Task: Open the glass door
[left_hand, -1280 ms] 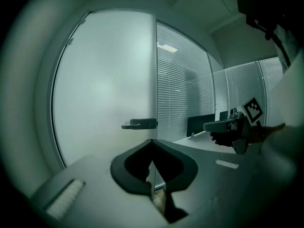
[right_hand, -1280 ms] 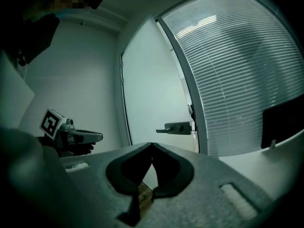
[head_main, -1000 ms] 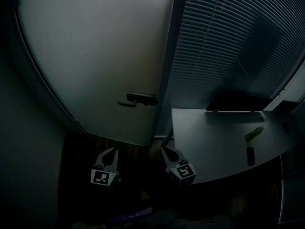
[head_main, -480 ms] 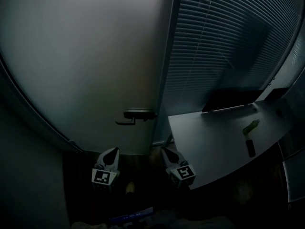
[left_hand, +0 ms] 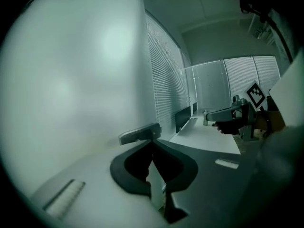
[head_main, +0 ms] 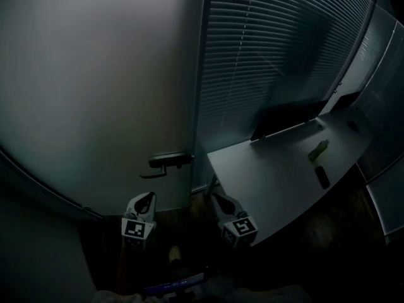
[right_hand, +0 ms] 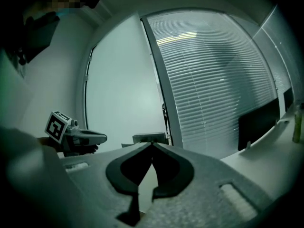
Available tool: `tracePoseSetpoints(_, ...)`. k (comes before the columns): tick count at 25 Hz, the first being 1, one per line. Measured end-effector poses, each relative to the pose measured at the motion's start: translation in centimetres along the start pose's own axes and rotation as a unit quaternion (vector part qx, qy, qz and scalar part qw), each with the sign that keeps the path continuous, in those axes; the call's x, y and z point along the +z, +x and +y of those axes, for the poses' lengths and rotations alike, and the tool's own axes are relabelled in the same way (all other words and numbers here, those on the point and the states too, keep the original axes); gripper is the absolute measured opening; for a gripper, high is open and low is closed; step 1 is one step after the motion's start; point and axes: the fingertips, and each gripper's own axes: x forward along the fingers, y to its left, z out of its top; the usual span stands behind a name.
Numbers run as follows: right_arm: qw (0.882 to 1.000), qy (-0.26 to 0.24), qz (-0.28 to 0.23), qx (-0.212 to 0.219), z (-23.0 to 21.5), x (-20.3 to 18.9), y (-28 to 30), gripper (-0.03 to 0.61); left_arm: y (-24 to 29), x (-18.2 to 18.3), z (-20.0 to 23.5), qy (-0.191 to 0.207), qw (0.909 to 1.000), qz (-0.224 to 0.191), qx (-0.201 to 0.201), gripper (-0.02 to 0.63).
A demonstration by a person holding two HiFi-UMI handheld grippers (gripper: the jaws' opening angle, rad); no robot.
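L gripper [head_main: 146,198]: jaws shut tip to tip, nothing between. R gripper [head_main: 216,198]: same, shut and empty.

Frosted glass door [head_main: 95,93] looks closed. Its lever handle [head_main: 165,163] is the ref point. It sits at the door's right edge, just left of the frame post [head_main: 201,74].

Rel. to handle:
- L gripper: below, slightly left, near, not touching. In left gripper view the handle sits just above the closed tips, straight ahead.
- R gripper: below and right, on the far side of the post line, by the desk [head_main: 278,182] corner.
- Desk, monitor [head_main: 284,122] and green bottle [head_main: 318,150]: all off to the right, well apart. Blinds [head_main: 271,55] up and right.

Key relation: the lever's long axis runs about level across the door face. Pivot end is by the post and the free end points left, i.e. toward the L side. L is the nearer tool and better lined up, so my call is L takes it.

Approach is up and fwd from where L hangs. It needs the jaws opened to clamp the lever, or could press it down w/ shut tips.

Can't tell swing direction from here. Dark scene, so depth to the handle is a guess.
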Motion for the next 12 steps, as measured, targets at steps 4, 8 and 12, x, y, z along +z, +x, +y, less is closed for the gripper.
tracePoseSetpoints(4, 1.0, 0.006, -0.006, -0.027, -0.7, -0.1, -0.6, 0.0, 1.6, -0.5, 0.8, 0.06, 0.9978, 0.025, -0.011, 0.005)
tracePoseSetpoints(8, 0.998, 0.015, -0.011, -0.052, -1.0, -0.4, -1.2, 0.0, 3.2, -1.3, 1.2, 0.102, 0.993, 0.047, -0.037, 0.037)
tracePoseSetpoints(12, 0.997, 0.024, -0.012, -0.075, -1.3, -1.1, -2.1, 0.0, 4.1, -1.6, 1.2, 0.144, 0.9859, 0.052, -0.067, 0.084)
